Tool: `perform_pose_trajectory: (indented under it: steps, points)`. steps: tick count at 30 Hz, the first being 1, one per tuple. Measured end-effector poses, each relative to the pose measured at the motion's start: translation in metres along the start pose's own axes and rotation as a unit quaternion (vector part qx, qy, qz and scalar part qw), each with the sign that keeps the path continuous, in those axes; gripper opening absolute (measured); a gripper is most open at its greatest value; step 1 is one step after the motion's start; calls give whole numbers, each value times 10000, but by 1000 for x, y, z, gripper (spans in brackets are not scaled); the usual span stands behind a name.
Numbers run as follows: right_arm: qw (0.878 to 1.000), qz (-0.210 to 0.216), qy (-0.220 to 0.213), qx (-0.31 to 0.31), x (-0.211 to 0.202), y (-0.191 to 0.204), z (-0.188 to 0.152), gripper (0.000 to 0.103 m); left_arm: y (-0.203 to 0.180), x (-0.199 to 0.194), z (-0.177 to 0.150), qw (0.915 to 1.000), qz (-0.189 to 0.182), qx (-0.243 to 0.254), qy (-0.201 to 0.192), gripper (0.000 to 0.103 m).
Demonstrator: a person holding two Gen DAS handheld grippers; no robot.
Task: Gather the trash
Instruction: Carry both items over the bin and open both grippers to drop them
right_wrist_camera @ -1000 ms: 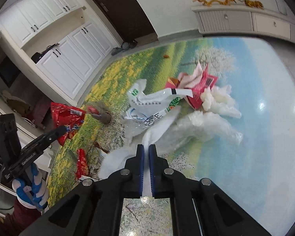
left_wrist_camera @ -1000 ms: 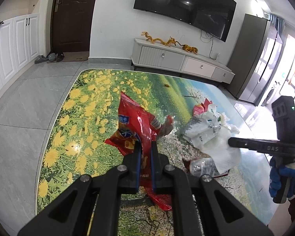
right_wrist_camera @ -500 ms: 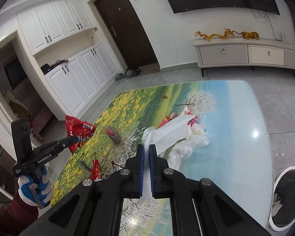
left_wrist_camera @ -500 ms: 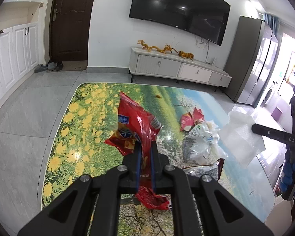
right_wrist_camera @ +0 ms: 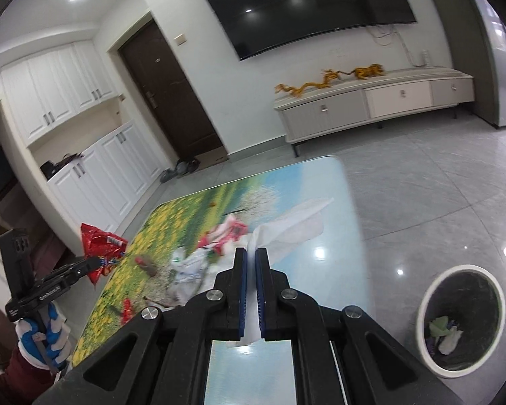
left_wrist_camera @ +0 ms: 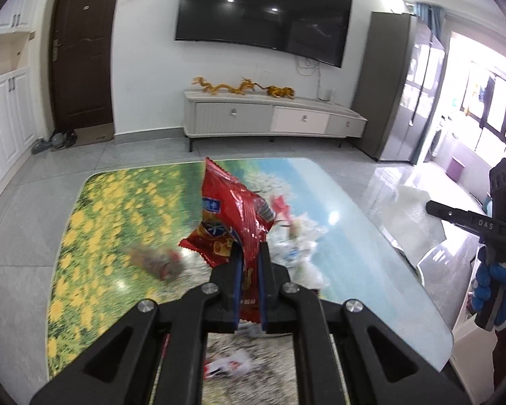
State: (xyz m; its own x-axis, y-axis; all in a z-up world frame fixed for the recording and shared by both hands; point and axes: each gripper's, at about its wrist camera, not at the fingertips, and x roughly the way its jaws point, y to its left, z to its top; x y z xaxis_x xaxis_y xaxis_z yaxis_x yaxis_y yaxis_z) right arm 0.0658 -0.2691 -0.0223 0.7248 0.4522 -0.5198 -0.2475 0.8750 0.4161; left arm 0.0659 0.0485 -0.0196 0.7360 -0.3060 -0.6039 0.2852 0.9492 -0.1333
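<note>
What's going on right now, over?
Left tongs shut on red snack bag. Right tongs shut on white tissue. Bin unobstructed.

Left claw [left_wrist_camera: 249, 263] clamped tight on the crinkled red foil snack bag [left_wrist_camera: 231, 219], lifted clear above the glossy flower-meadow printed tabletop [left_wrist_camera: 111, 222]; crumpled white plastic wrappers [left_wrist_camera: 297, 253] lie behind it; at right, a blue-gloved hand [left_wrist_camera: 492, 287] carries the other black claw [left_wrist_camera: 433, 207], white tissue sheet [left_wrist_camera: 418, 216] in it.
</note>
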Motion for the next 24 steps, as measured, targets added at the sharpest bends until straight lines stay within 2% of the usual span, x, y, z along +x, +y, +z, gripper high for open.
perform_pose_trajectory:
  steps: [4, 9, 16, 24]
  points:
    - [9985, -403, -154, 345, -21, -45, -2, 6, -51, 27, 18, 9987, -363, 331, 131, 7]
    - [9920, -991, -214, 754, -42, -104, -9, 6, -133, 73, 37, 9920, -897, 792, 413, 7]
    - [9738, -1773, -114, 1418, -53, -191, -26, 6, -247, 146, 50, 9736, -1600, 1295, 990, 7]
    - [9568, -2140, 296, 1944, -37, -272, -50, 6, -348, 237, 43, 9519, -2065, 1362, 1807, 8]
